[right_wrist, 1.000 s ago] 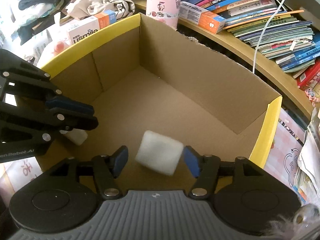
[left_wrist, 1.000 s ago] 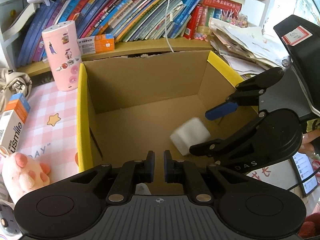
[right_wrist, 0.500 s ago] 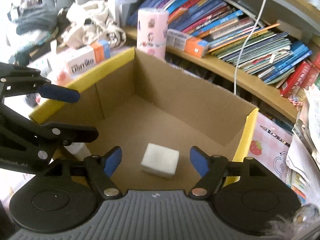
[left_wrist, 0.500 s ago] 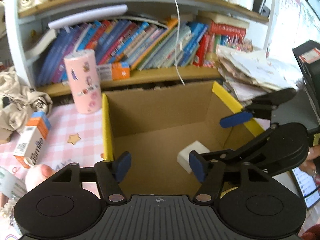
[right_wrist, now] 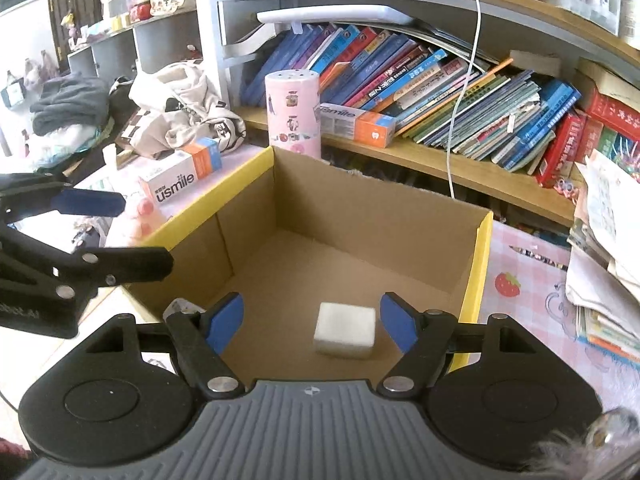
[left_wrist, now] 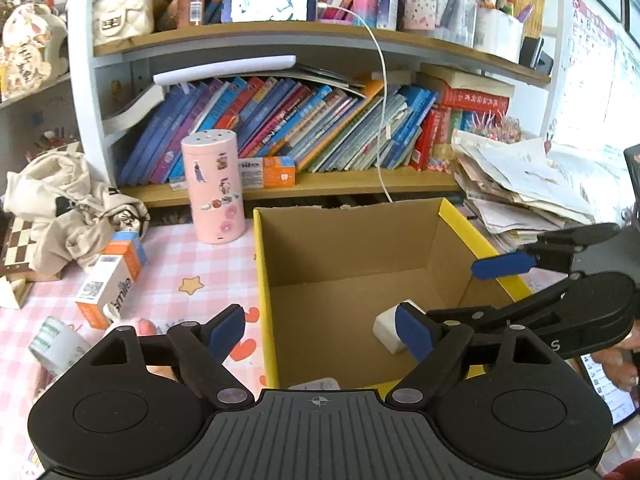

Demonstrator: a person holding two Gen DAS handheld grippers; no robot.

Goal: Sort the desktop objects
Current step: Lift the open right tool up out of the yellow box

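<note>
A cardboard box with yellow rims (left_wrist: 262, 280) (right_wrist: 482, 264) stands open on the pink checked desk. A white foam block (right_wrist: 345, 330) (left_wrist: 387, 328) lies on its floor near the right wall. A small white object (left_wrist: 316, 384) (right_wrist: 178, 307) lies at the box's near-left corner. My left gripper (left_wrist: 320, 334) is open and empty above the box's near edge. My right gripper (right_wrist: 310, 322) is open and empty above the block, and it also shows in the left wrist view (left_wrist: 500, 266).
A usmile carton (left_wrist: 112, 276) (right_wrist: 182, 174), a tape roll (left_wrist: 56, 346), a pink plush (right_wrist: 136, 216) and a pink sticker-covered canister (left_wrist: 214, 190) (right_wrist: 294, 114) sit left of the box. Cloth (left_wrist: 68, 208) is heaped far left. Bookshelf behind; stacked papers (left_wrist: 528, 196) on the right.
The right gripper released the white block, which dropped onto the box floor. The left gripper opened. Both grippers rose and pulled back from the box.
</note>
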